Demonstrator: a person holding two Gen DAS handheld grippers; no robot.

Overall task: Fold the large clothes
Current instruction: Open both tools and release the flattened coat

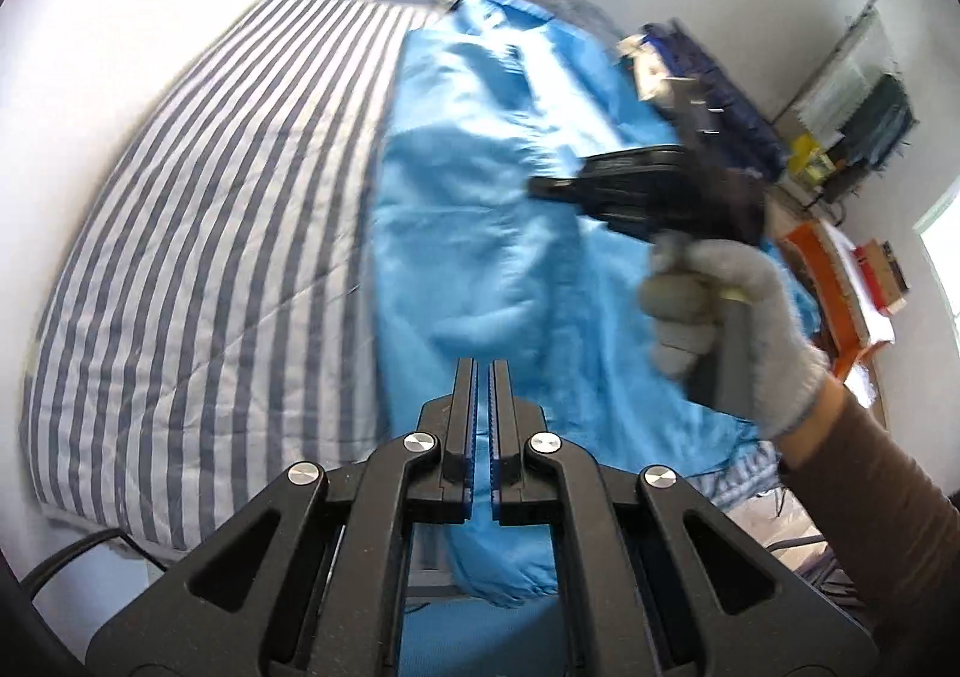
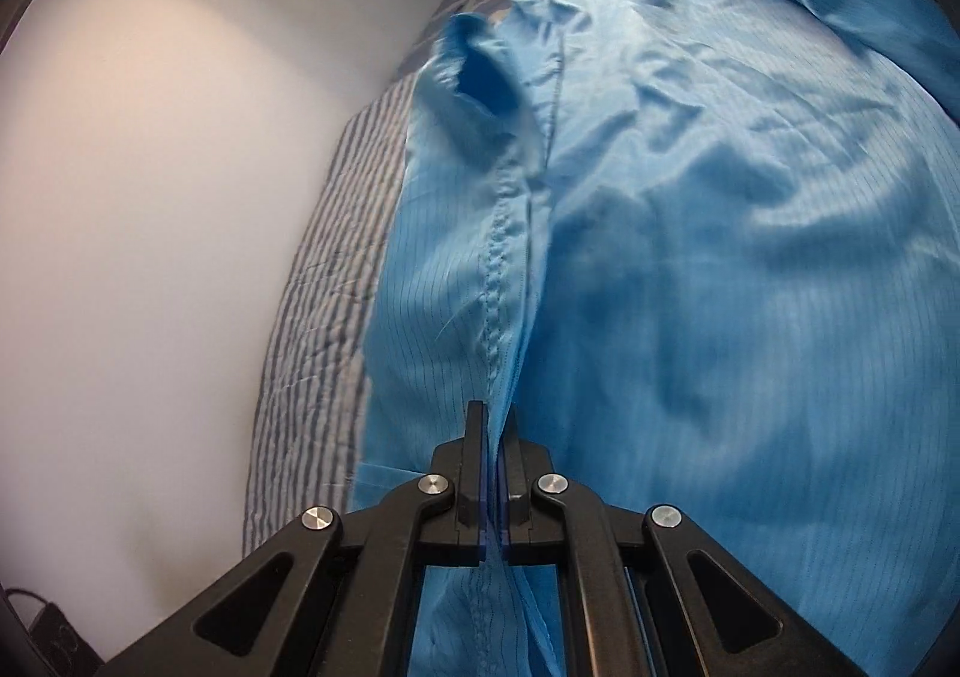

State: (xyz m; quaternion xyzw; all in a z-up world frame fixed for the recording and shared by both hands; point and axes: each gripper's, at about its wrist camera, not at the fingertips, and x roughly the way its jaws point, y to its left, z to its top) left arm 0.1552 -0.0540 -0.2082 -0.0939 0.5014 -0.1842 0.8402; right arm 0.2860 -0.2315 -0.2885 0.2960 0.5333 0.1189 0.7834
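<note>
Left wrist view: a striped quilt [image 1: 198, 233] covers the bed, and white walls [image 1: 108, 17] border it on the side left of the fingers and at the far end. A blue garment [image 1: 480, 233] lies lengthwise on the quilt, from beneath the fingertips toward the far end. The left gripper [image 1: 483, 371] is clenched, its blue pads nearly together; no cloth shows between the tips in this view. Right of the fingers and ahead, a gloved hand [image 1: 732, 317] holds the right gripper [image 1: 546, 188], blurred, above the garment. Beyond it stands a cluttered shelf [image 1: 840, 137].

Right wrist view: the right gripper [image 2: 493, 419] is closed on a fold of the garment [image 2: 690, 257] beside a stitched seam [image 2: 495, 281] that runs straight ahead of the tips. The collar [image 2: 474, 71] lies far ahead, slightly left. The garment's left edge runs just left of the fingers; a narrow band of quilt [image 2: 324, 317] shows between that edge and the wall [image 2: 150, 197]. Bare quilt lies open to the left in the left wrist view.
</note>
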